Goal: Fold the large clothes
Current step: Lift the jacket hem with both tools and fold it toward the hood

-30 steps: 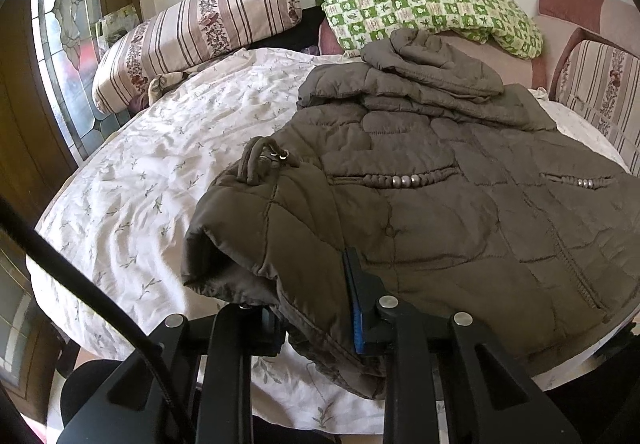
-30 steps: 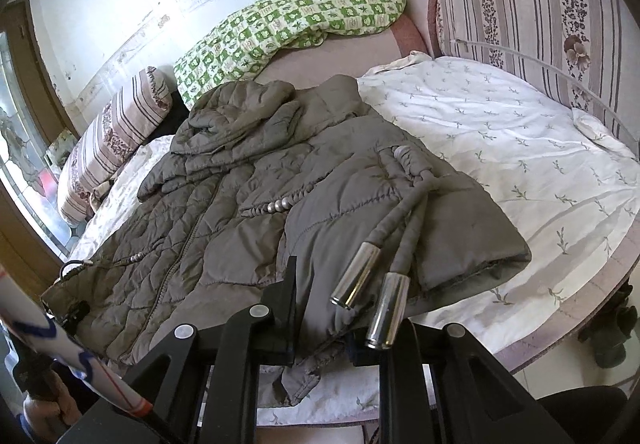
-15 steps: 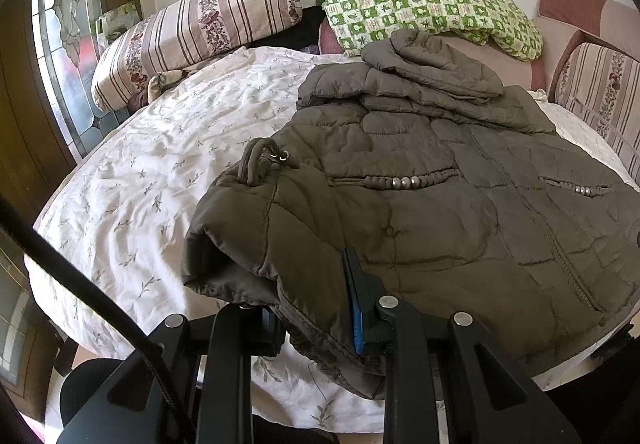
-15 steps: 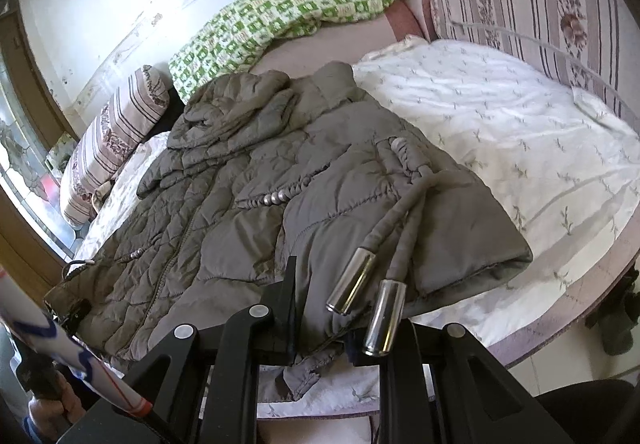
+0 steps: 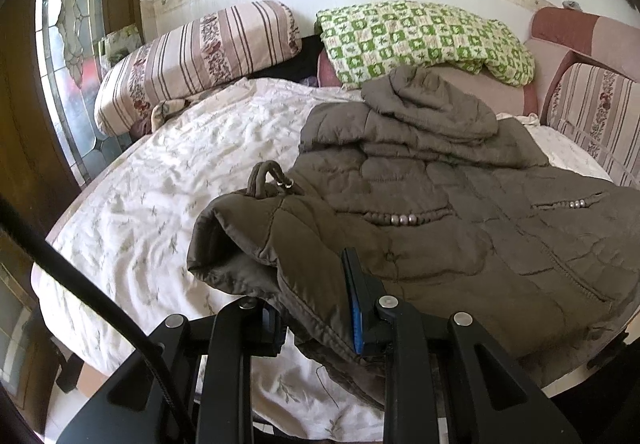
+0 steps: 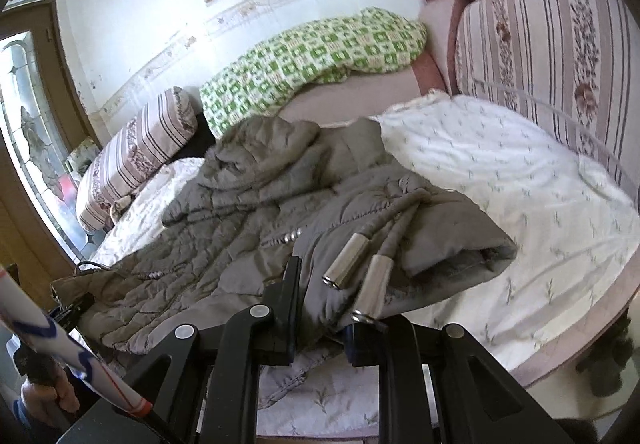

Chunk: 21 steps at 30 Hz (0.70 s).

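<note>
Olive quilted hooded jacket (image 5: 460, 228) lies spread on the round bed (image 5: 152, 212), hem at its near edge | progress: sleeves folded in, body fold left | room: bare sheet either side, green blanket (image 5: 420, 40) beyond hood | left gripper (image 5: 316, 324) and right gripper (image 6: 320, 328) fingers narrow, pinching hem corners

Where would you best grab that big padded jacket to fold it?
At the bottom hem of the jacket, coming from the bed's near edge: the hem lies closest and its corners are loose, thin enough for jaws. Both the left gripper and right gripper already pinch it there.
</note>
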Motion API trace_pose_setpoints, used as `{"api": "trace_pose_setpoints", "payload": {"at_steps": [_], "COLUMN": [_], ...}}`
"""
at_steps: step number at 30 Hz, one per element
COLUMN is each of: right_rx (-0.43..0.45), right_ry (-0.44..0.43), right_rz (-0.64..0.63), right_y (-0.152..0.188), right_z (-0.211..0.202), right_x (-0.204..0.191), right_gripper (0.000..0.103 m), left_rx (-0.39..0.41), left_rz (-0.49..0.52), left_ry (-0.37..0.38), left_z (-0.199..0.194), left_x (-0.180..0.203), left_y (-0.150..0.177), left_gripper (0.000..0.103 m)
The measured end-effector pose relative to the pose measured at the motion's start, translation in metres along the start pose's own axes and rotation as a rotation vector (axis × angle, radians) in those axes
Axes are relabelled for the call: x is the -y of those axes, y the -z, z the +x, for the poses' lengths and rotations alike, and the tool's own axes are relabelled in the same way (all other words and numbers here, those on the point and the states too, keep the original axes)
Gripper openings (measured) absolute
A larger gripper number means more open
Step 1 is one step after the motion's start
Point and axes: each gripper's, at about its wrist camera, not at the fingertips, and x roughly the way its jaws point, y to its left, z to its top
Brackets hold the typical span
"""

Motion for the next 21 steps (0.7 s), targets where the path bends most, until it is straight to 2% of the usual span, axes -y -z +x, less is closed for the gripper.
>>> {"api": "trace_pose_setpoints", "payload": {"at_steps": [8, 14, 18, 21], "right_rx": [0.044, 0.083, 0.098, 0.090], "right_ry": [-0.040, -0.079, -0.080, -0.062], "right_rz": [-0.028, -0.006, -0.003, -0.004], "right_y": [-0.053, -0.112, -0.162, -0.206], "right_z": [0.000, 0.015, 0.042, 0.078], "right_x": [-0.013, -0.024, -0.032, -0.037], "right_gripper": [0.018, 0.018, 0.018, 0.018], "left_rx": [0.027, 0.042, 0.033, 0.020], "left_rz": [0.009, -0.001, -0.014, -0.030], "left_ry": [0.055, 0.095, 0.114, 0.129], "left_z": [-0.004, 0.011, 0.036, 0.063], "left_x": [-0.005, -0.005, -0.002, 0.002], "left_y": [-0.055, -0.123, -0.176, -0.219], "left_gripper": [0.023, 0.023, 0.024, 0.030]}}
